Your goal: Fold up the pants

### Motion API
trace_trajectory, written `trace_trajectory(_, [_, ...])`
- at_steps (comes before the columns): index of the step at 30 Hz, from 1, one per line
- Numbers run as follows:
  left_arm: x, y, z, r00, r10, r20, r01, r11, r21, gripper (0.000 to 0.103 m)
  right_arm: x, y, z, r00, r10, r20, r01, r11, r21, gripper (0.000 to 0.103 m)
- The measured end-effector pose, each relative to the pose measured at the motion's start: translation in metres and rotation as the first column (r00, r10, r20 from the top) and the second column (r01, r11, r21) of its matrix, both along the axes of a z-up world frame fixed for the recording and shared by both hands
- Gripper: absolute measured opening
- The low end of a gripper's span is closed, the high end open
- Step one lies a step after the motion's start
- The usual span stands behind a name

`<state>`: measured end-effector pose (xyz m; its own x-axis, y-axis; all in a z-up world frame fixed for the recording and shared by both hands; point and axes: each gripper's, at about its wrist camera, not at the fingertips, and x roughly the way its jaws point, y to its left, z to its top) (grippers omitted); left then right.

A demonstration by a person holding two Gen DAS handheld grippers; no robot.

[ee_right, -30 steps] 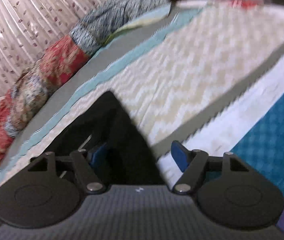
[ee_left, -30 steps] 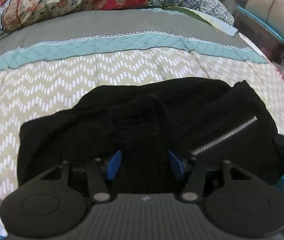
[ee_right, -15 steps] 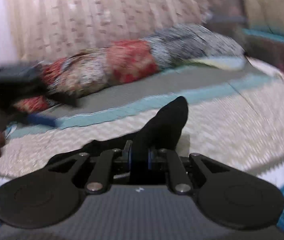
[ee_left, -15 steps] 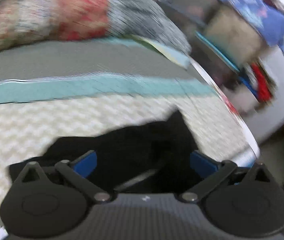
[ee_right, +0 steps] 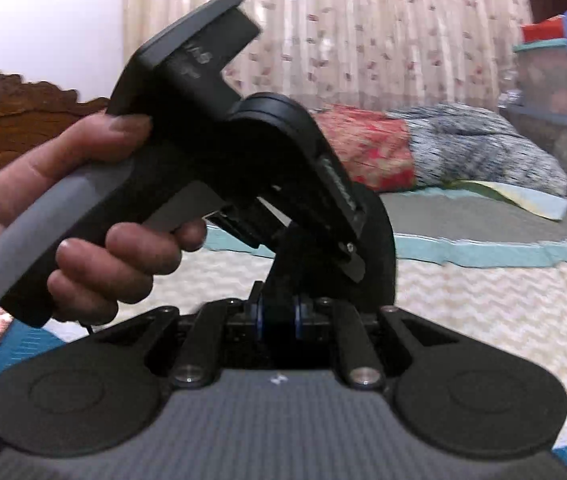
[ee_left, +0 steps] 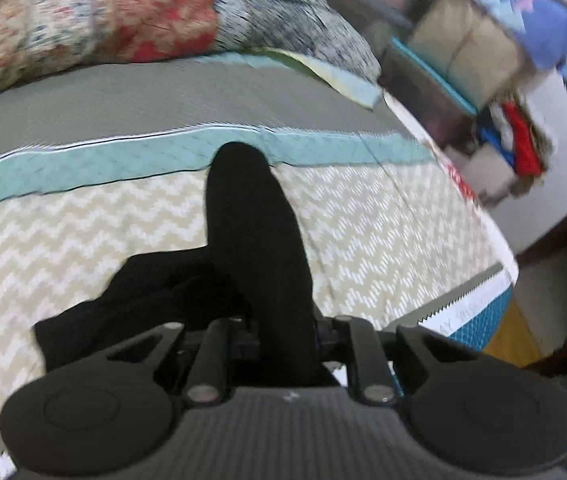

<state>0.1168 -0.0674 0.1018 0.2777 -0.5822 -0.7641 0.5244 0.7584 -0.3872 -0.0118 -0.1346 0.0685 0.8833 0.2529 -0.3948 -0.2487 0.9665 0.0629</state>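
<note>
The black pants (ee_left: 251,248) hang bunched above the patterned bed cover. My left gripper (ee_left: 285,332) is shut on a fold of the pants, which stands up between its fingers. In the right wrist view my right gripper (ee_right: 277,318) is shut on another fold of the black pants (ee_right: 375,256). The left gripper tool (ee_right: 211,160), held by a hand, is right in front of it, almost touching.
The bed cover (ee_left: 83,232) has beige zigzag, teal and grey bands. A patchwork quilt roll (ee_left: 123,20) lies along the far side. Stacked boxes and clothes (ee_left: 495,52) stand past the right bed edge. A curtain (ee_right: 363,28) hangs behind.
Both grippers shut on the pants and lifted them off the bed. The two grippers came close together, so the left tool now fills the right wrist view.
</note>
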Motion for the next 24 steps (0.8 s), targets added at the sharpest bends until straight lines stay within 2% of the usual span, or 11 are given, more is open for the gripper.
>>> trace_trajectory(6, [-0.004, 0.07, -0.018, 0.993, 0.119, -0.027, -0.12, 0.992, -0.045, 0.016, 0.007, 0.051, -0.016, 0.989, 0.145, -0.04, -0.146, 0.989, -0.038, 0.016])
trace_trajectory(10, [-0.006, 0.114, -0.054, 0.968, 0.23, -0.103, -0.238, 0.969, -0.069, 0.016, 0.018, 0.074, -0.031, 0.97, 0.217, -0.114, -0.223, 0.974, -0.039, 0.016])
trace_trajectory(12, [-0.006, 0.128, -0.079, 0.948, 0.281, -0.151, -0.293, 0.954, -0.064, 0.016, 0.025, 0.082, -0.045, 0.955, 0.24, -0.175, -0.248, 0.968, -0.029, 0.016])
trace_trajectory(16, [-0.004, 0.135, -0.124, 0.918, 0.318, -0.236, -0.339, 0.939, -0.056, 0.018, 0.031, 0.093, -0.069, 0.927, 0.251, -0.277, -0.284, 0.955, -0.084, 0.017])
trace_trajectory(17, [-0.004, 0.134, -0.129, 0.915, 0.321, -0.242, -0.345, 0.936, -0.063, 0.019, 0.034, 0.091, -0.071, 0.921, 0.259, -0.293, -0.297, 0.95, -0.096, 0.02])
trace_trajectory(19, [-0.005, 0.134, -0.129, 0.919, 0.323, -0.228, -0.348, 0.934, -0.079, 0.022, 0.025, 0.089, -0.064, 0.915, 0.286, -0.284, -0.325, 0.941, -0.098, 0.026])
trace_trajectory(20, [-0.005, 0.133, -0.127, 0.923, 0.318, -0.217, -0.342, 0.936, -0.083, 0.023, 0.022, 0.083, -0.057, 0.91, 0.31, -0.275, -0.344, 0.935, -0.082, 0.033])
trace_trajectory(24, [-0.007, 0.128, -0.122, 0.936, 0.305, -0.175, -0.322, 0.944, -0.075, 0.027, 0.002, 0.057, -0.031, 0.922, 0.317, -0.222, -0.331, 0.943, -0.027, 0.035])
